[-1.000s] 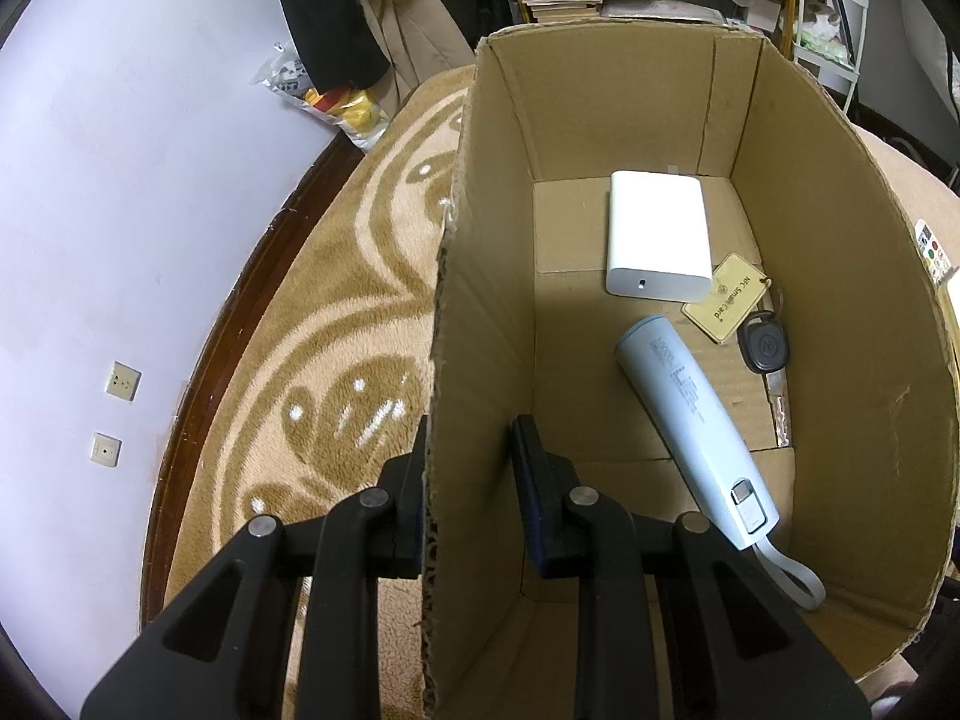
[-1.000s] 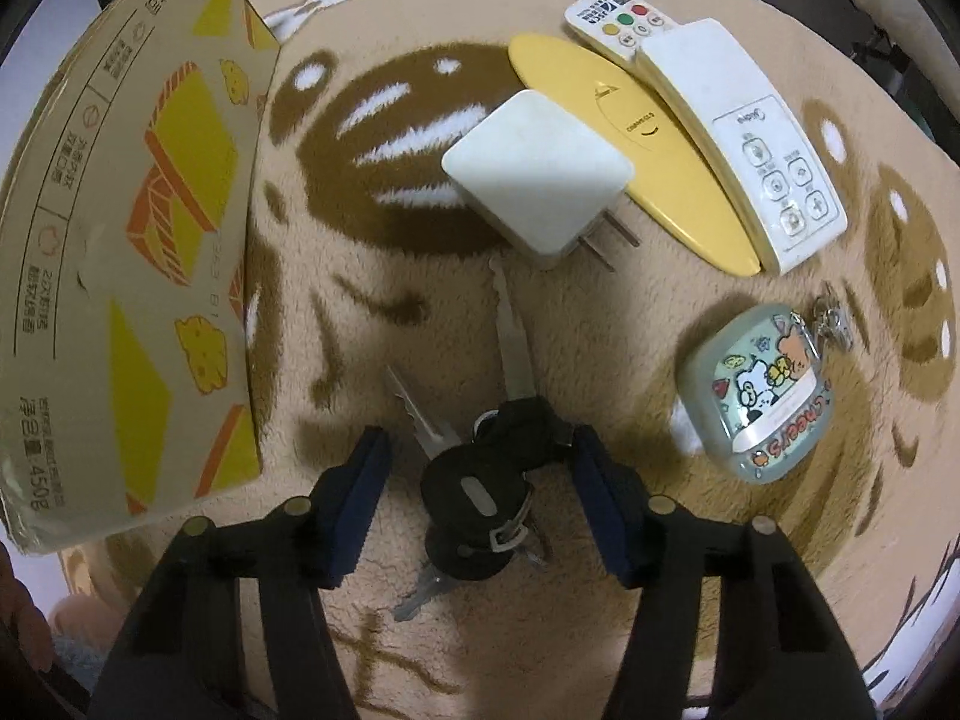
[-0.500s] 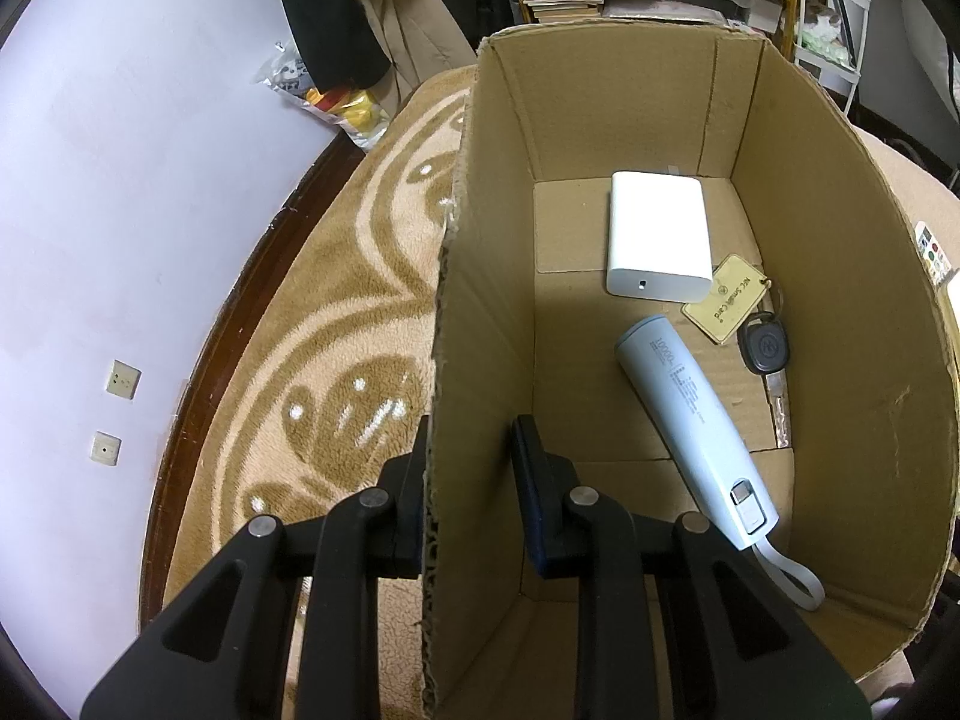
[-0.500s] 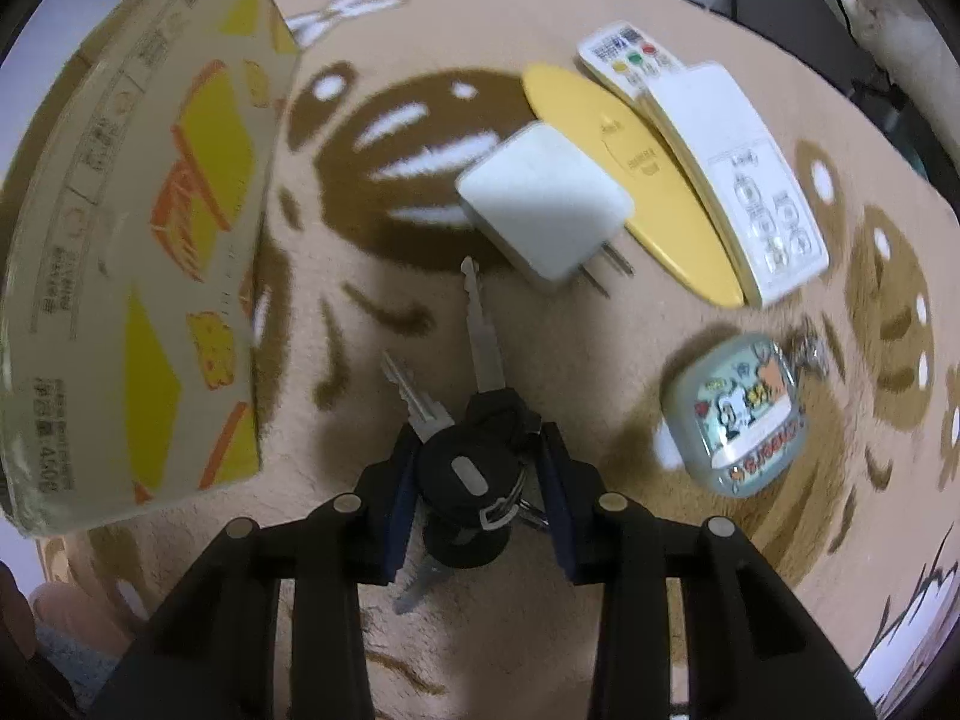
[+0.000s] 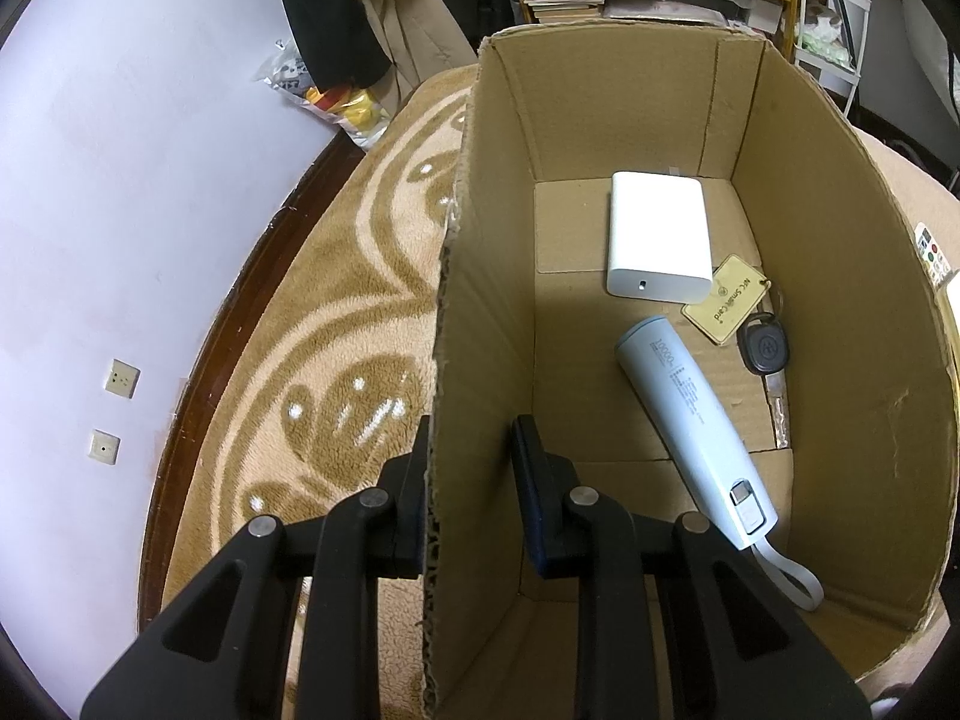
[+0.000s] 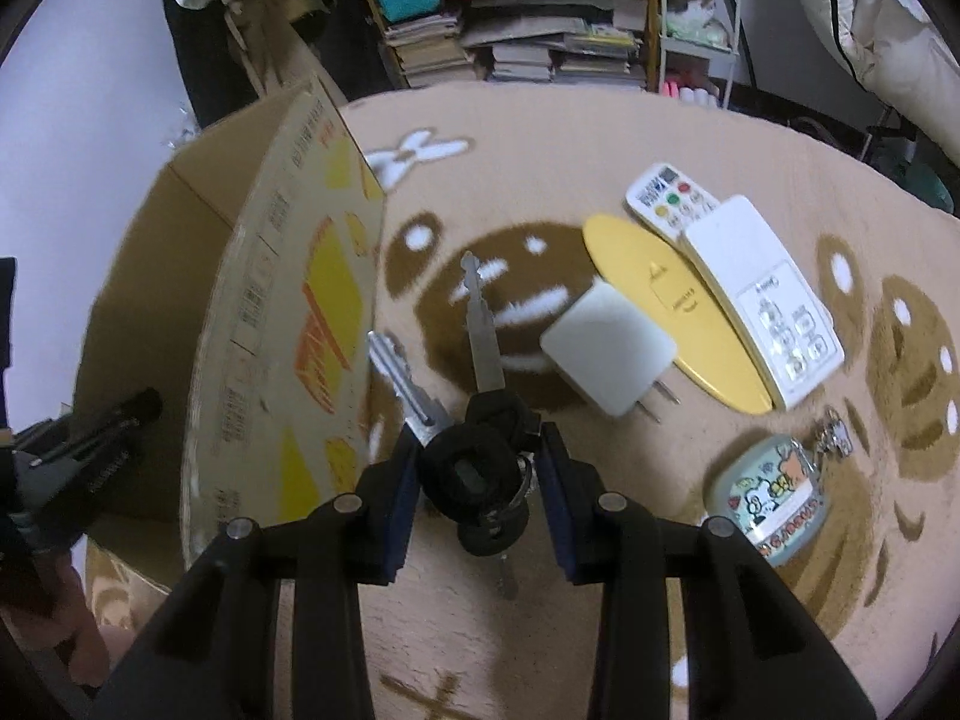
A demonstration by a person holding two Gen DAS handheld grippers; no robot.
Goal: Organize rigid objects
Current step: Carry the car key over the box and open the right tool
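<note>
The left gripper (image 5: pixel 471 495) clamps the box (image 5: pixel 480 324) wall between its jaws. The right gripper (image 6: pixel 477 480) pinches the keys (image 6: pixel 474 474), apparently lifted; their blades project ahead and could snag the box rim, working the bunch loose.

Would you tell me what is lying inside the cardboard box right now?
Inside the cardboard box: a white power bank, a pale blue cylindrical power bank, and a car key with a tan tag. The near wall hides the floor's near corner.
</note>
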